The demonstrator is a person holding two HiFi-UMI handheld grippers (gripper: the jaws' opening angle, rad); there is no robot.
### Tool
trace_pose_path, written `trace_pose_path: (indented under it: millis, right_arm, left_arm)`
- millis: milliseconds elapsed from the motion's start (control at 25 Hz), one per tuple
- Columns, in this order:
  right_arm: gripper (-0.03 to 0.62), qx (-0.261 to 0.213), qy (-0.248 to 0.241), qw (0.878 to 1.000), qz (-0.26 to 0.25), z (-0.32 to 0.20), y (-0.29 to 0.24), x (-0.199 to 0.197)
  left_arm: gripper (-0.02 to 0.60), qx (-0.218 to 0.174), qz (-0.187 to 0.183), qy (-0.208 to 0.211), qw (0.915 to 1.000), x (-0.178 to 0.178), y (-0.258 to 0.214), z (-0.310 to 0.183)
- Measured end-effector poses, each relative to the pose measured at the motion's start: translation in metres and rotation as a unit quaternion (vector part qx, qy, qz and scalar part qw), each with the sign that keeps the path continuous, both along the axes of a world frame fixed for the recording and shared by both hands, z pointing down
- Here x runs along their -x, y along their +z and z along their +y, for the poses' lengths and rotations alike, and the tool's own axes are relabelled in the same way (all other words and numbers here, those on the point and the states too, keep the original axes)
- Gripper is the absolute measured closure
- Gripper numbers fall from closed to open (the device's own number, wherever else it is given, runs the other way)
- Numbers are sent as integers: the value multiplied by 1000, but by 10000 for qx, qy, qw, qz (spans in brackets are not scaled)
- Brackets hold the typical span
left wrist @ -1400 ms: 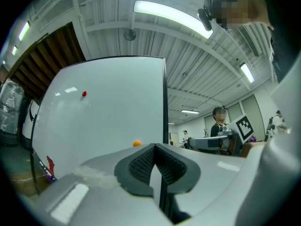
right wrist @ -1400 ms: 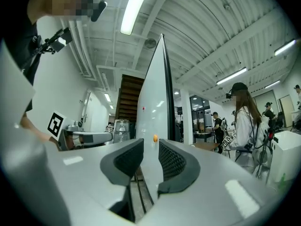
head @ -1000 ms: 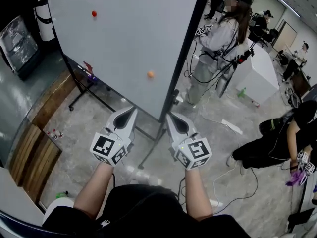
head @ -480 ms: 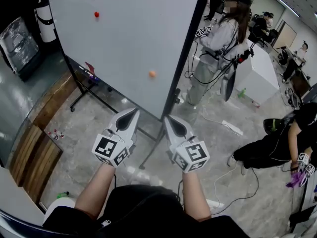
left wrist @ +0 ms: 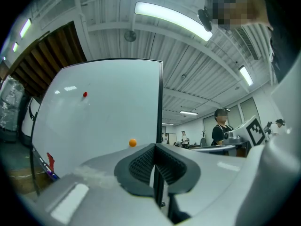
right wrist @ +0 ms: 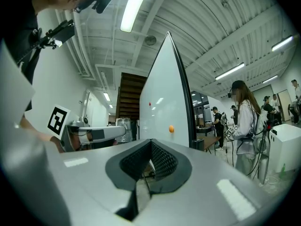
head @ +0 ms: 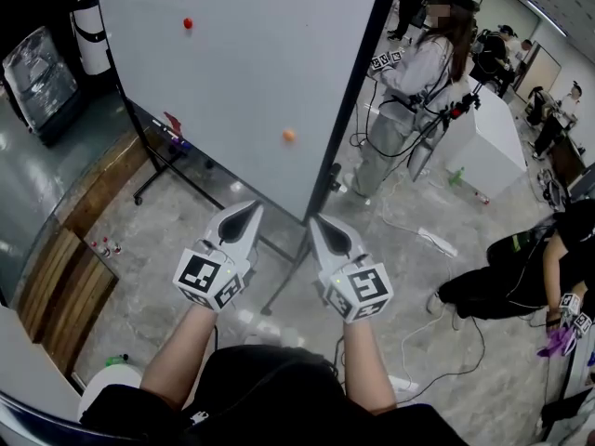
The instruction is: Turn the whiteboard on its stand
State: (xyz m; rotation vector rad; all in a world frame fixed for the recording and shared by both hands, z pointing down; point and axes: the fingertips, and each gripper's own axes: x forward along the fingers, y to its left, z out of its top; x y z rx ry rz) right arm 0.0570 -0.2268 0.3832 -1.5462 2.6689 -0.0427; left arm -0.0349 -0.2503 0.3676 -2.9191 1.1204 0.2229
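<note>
The whiteboard (head: 242, 72) stands upright on its black wheeled stand (head: 279, 286), edge-on to me, with a red magnet (head: 188, 23) and an orange magnet (head: 289, 135) on its face. My left gripper (head: 245, 209) and right gripper (head: 317, 221) are held side by side in the air below its lower corner, apart from the board. Both are shut and hold nothing. In the left gripper view the whiteboard (left wrist: 103, 112) rises beyond the left gripper (left wrist: 155, 147). The right gripper view has the whiteboard (right wrist: 164, 102) standing past the right gripper (right wrist: 151, 142).
A pen tray (head: 172, 128) runs along the board's lower edge. A person (head: 409, 91) with grippers stands just behind the board, and another person (head: 521, 268) crouches at right. Cables (head: 437, 240) trail over the floor. A white cabinet (head: 488, 137) and wooden boards (head: 65, 277) flank the area.
Both grippers have stayed shut and have crept slightly to the right and closer together. The whiteboard has not turned.
</note>
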Motion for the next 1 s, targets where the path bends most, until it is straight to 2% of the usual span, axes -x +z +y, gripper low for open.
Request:
trace_pose_path:
  millis: [440, 1000]
  right_arm:
    - [586, -81, -60, 9999, 14, 2, -1, 4]
    - [586, 41, -50, 10000, 73, 12, 3, 9]
  left_arm:
    - [580, -18, 9, -65, 10000, 4, -1, 4]
    - [580, 25, -5, -25, 10000, 10, 4, 11]
